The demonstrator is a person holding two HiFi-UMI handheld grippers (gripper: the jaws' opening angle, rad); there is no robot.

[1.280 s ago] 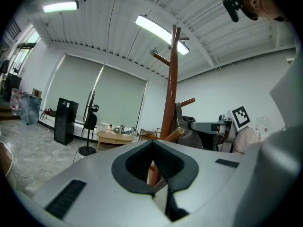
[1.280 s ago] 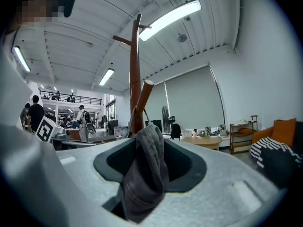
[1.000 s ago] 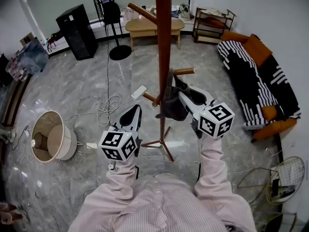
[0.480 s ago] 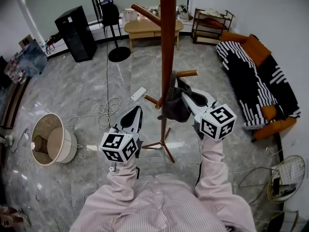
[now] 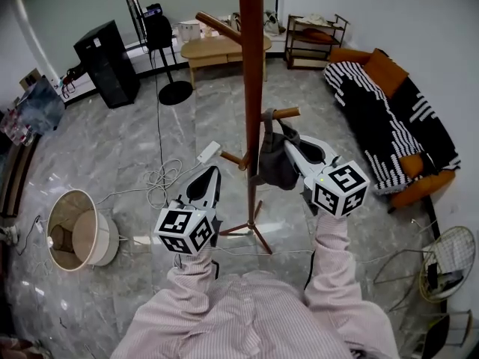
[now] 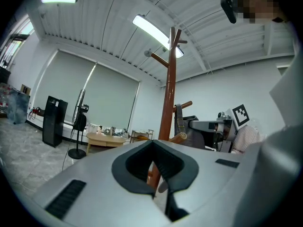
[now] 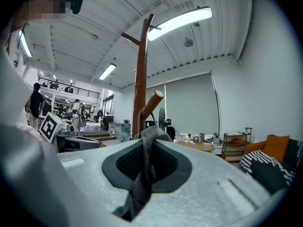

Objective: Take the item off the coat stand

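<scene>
A tall brown wooden coat stand rises in front of me. A dark grey fabric item hangs by its strap from a short peg on the stand's right side. My right gripper reaches in from the right and is shut on the item; in the right gripper view the grey cloth is pinched between the jaws, below the peg. My left gripper hovers low, left of the pole, shut and holding nothing. The left gripper view shows the stand and the item.
The stand's tripod feet spread on the marble floor. A lampshade lies at left, a power strip with loose cable nearby. A black speaker, wooden table and shelf rack line the back; a striped sofa stands at right.
The right gripper's jaws have closed on the grey item by the peg. The left gripper has stayed in place. My view has shifted slightly.
</scene>
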